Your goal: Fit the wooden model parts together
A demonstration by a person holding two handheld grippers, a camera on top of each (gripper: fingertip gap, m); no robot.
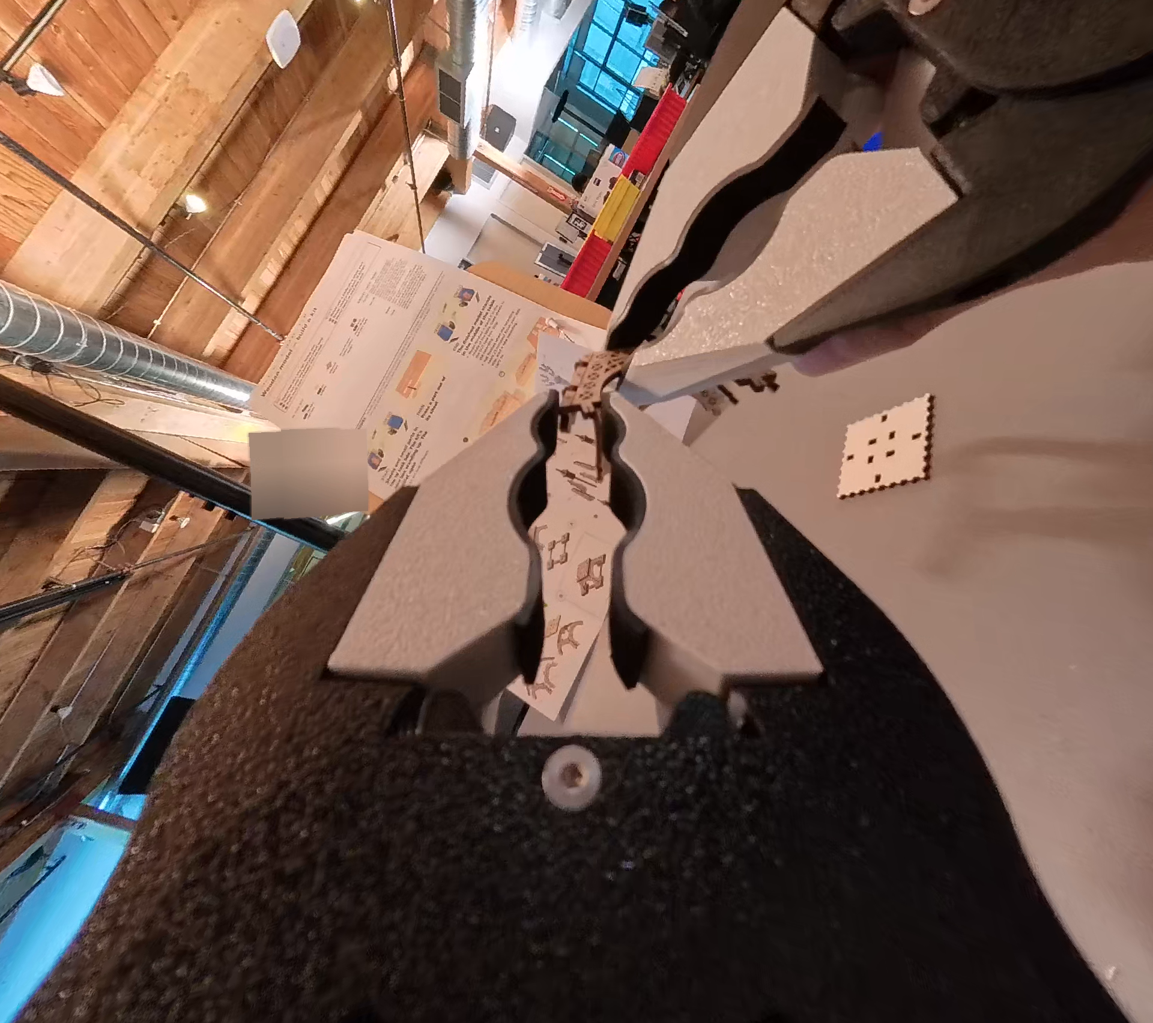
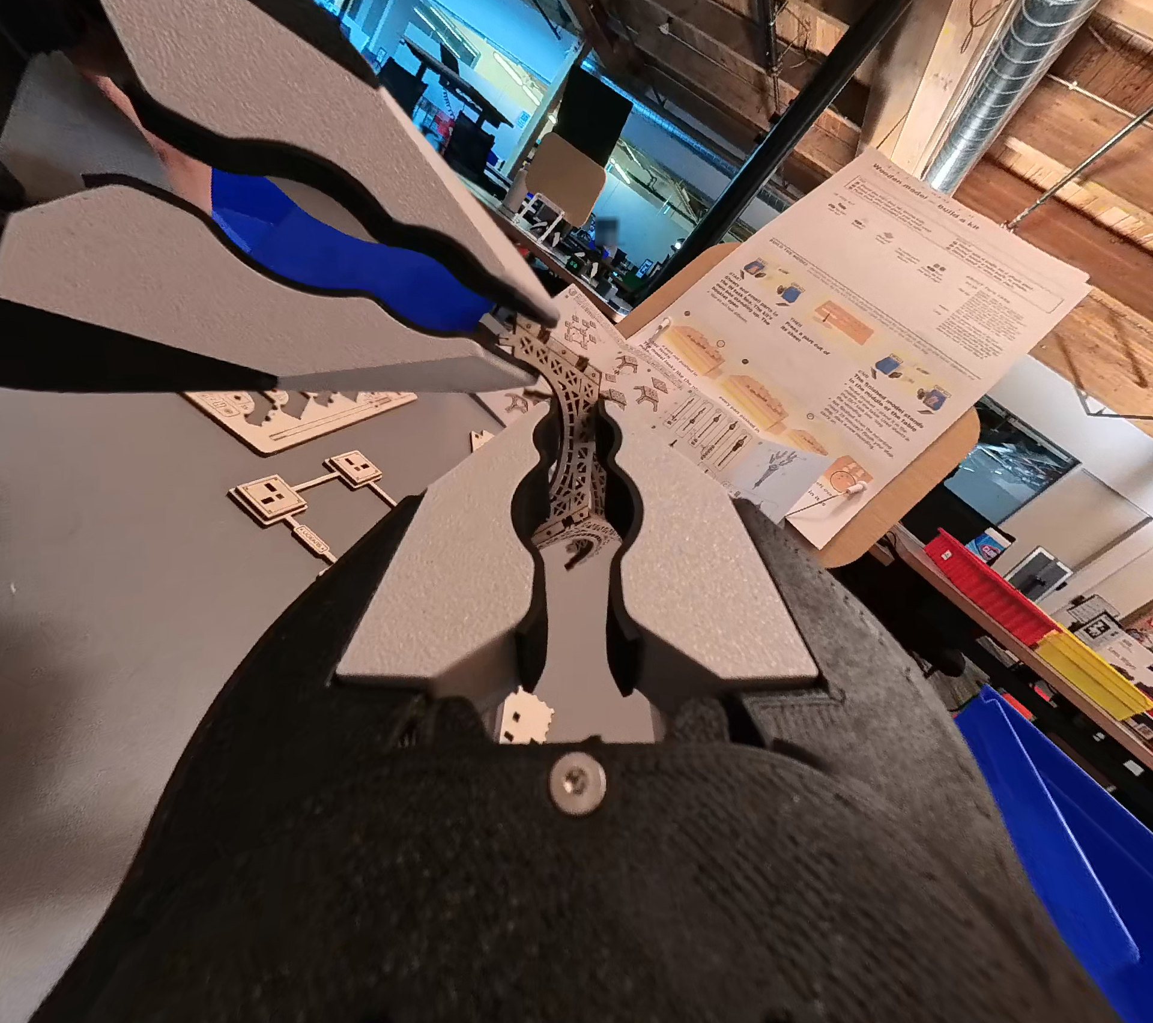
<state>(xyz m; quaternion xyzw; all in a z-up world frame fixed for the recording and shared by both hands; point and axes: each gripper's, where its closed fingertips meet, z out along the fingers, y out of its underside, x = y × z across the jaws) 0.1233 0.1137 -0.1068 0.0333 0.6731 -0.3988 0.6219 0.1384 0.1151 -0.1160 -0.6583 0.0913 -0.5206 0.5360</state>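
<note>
Above the tabletop (image 2: 93, 587), both grippers meet tip to tip. The right gripper (image 2: 574, 419) has its jaws clenched on the lattice tower piece (image 2: 577, 469); the left gripper (image 1: 583, 407) pinches a small lattice part (image 1: 593, 378) at its top. A notched square plate (image 1: 886, 447) lies flat nearby, the instruction sheet (image 2: 842, 344) propped behind.

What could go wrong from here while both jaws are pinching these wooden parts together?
1. The curved lattice piece looks thin and fretted; squeezing or twisting by the right gripper might snap it.
2. The left gripper holds its small lattice part only at the tips, so it could slip out.
3. A dropped part may land among the loose pieces on the grey table.
</note>
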